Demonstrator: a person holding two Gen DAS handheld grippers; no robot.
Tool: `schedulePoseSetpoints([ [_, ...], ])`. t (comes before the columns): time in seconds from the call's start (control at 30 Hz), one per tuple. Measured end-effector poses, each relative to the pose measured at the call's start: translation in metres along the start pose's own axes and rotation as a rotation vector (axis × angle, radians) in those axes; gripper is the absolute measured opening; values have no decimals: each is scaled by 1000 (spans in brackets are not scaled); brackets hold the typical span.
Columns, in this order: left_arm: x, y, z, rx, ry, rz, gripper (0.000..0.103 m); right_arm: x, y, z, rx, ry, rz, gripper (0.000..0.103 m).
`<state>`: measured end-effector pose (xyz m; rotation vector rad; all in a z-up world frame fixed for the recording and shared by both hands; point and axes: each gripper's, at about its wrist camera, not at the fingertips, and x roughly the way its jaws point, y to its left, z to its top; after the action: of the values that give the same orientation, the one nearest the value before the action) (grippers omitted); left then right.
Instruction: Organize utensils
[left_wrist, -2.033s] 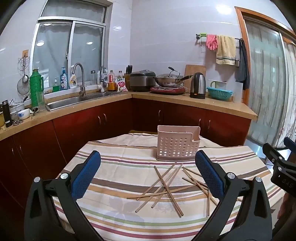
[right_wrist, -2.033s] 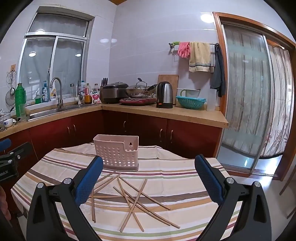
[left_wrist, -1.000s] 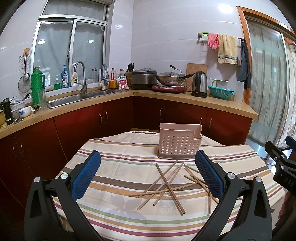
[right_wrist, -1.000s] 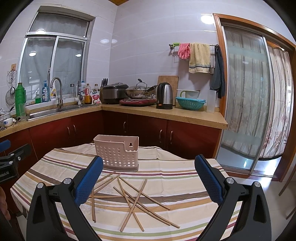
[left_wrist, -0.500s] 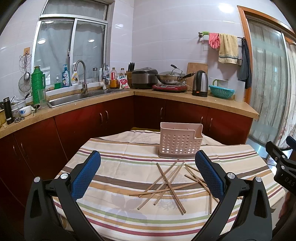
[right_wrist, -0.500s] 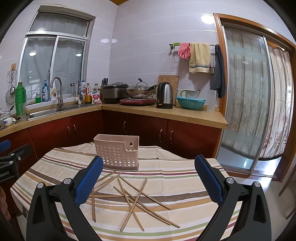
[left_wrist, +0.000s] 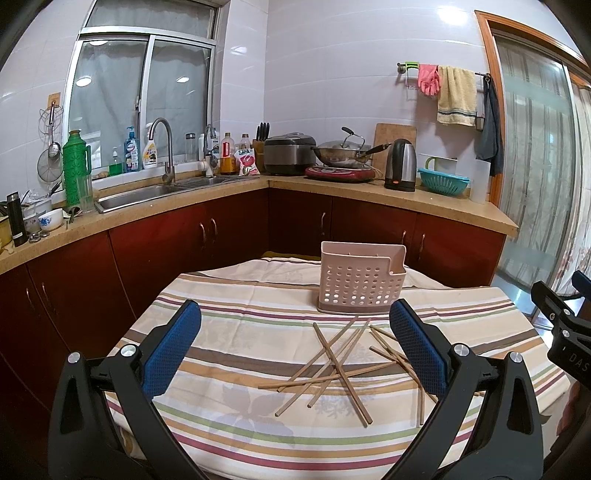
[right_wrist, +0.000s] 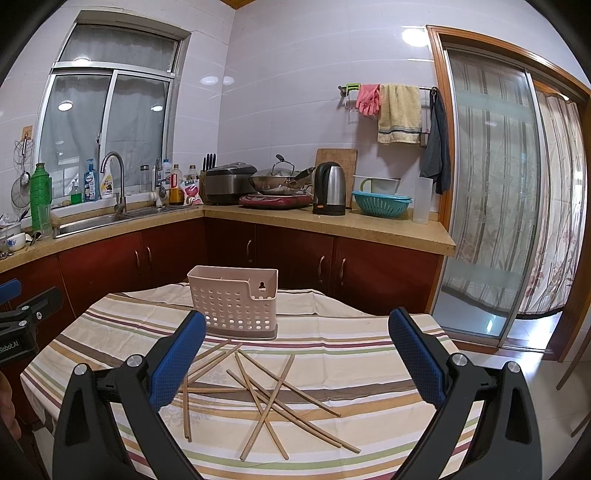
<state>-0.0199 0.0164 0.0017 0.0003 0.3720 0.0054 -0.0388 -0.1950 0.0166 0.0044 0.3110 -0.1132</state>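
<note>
Several wooden chopsticks (left_wrist: 334, 363) (right_wrist: 266, 392) lie crossed in a loose pile on the striped tablecloth (left_wrist: 236, 332) (right_wrist: 122, 332). Behind them stands a pale pink perforated utensil holder (left_wrist: 360, 282) (right_wrist: 234, 301), upright and seemingly with nothing in it. My left gripper (left_wrist: 295, 345) hovers open above the near side of the table, its blue pads wide apart and nothing between them. My right gripper (right_wrist: 297, 350) is likewise open and holds nothing, above the pile. Each gripper shows at the edge of the other's view.
Kitchen counters with dark red cabinets (left_wrist: 177, 243) wrap behind the table, carrying a sink (left_wrist: 147, 192), a wok (left_wrist: 341, 153), a kettle (left_wrist: 400, 164) and a teal colander (right_wrist: 380, 203). A sliding glass door (right_wrist: 487, 206) is on the right.
The left gripper's view has drifted slightly left, so holder and chopsticks sit a little further right. The right view is nearly unchanged. Both grippers stay open.
</note>
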Motion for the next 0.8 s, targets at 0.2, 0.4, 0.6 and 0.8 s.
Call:
schedulePoseSetpoints([
  [0.2, 1, 0, -2, 3, 5, 0, 100, -1, 0, -1, -3, 3, -4, 97],
  [0.4, 14, -3, -11, 1, 29, -8, 100, 19, 0, -19, -2, 38, -3, 97],
  [0.6, 36, -9, -30, 10, 67, -13, 100, 41, 0, -43, -3, 83, -5, 96],
  [0.8, 61, -12, -52, 17, 131, -19, 100, 61, 1, -81, 11, 123, 3, 96],
])
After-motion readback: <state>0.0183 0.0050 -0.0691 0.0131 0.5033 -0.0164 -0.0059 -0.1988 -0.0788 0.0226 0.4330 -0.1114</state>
